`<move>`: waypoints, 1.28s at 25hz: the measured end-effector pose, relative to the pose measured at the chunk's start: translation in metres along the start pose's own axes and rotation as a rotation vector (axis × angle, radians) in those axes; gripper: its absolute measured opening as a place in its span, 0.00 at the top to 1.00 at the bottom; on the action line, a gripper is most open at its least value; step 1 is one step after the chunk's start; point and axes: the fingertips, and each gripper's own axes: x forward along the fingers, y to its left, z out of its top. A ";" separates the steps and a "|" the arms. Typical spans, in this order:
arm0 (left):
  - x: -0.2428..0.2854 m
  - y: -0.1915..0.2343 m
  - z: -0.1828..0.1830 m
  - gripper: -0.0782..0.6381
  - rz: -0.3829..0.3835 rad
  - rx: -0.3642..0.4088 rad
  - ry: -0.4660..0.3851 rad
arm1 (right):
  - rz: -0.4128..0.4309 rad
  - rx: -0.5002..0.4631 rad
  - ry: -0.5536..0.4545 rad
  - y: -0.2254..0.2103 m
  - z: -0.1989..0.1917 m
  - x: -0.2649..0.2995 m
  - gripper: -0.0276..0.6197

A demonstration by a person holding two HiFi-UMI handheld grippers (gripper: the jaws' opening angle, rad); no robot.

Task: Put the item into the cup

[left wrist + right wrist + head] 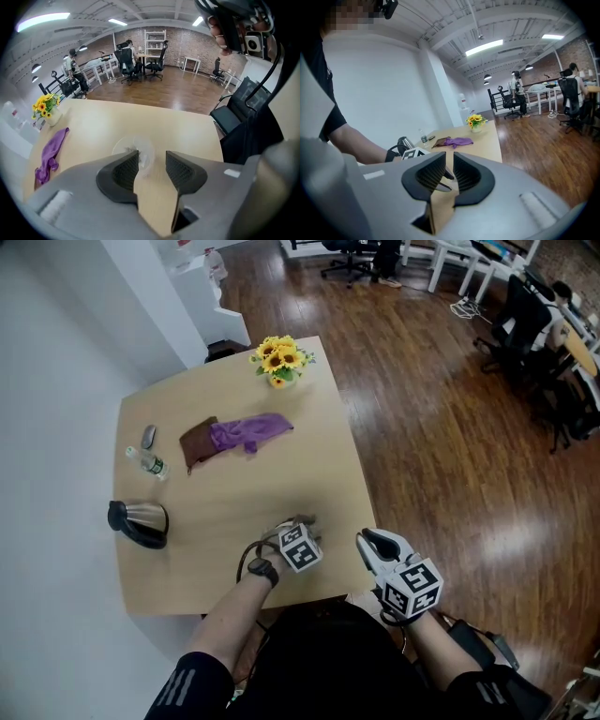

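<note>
A clear plastic cup (137, 149) stands on the light wooden table (117, 122), just ahead of my left gripper (152, 163) and partly hidden behind its left pad. Something pale seems to lie inside the cup; I cannot tell what it is. The left gripper's jaws stand apart, with only bare tabletop showing between them. In the head view the left gripper (302, 522) hovers near the table's front edge. My right gripper (371, 541) hangs off the table's front right corner. Its jaws (447, 161) stand a narrow gap apart with nothing between them.
A black and steel kettle (141, 522) stands at the table's left. Behind it are a small bottle (148, 463) and a grey object (148, 437). A purple cloth (249, 432) lies on a brown one (196, 442) mid-table. Sunflowers (279, 359) sit at the far edge. Wood floor lies to the right.
</note>
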 end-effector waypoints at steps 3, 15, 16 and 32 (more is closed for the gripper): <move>0.009 0.002 -0.002 0.64 0.005 0.020 0.035 | 0.002 0.003 0.005 0.000 -0.003 -0.003 0.86; 0.000 0.011 0.004 0.64 0.036 -0.020 0.006 | 0.011 0.014 0.014 -0.008 -0.009 -0.008 0.86; -0.008 0.012 0.006 0.64 0.045 -0.043 -0.021 | 0.016 0.013 0.012 -0.009 -0.008 -0.008 0.86; -0.202 -0.013 -0.042 0.64 0.344 -0.467 -0.536 | 0.188 -0.040 -0.037 0.035 0.026 -0.005 0.87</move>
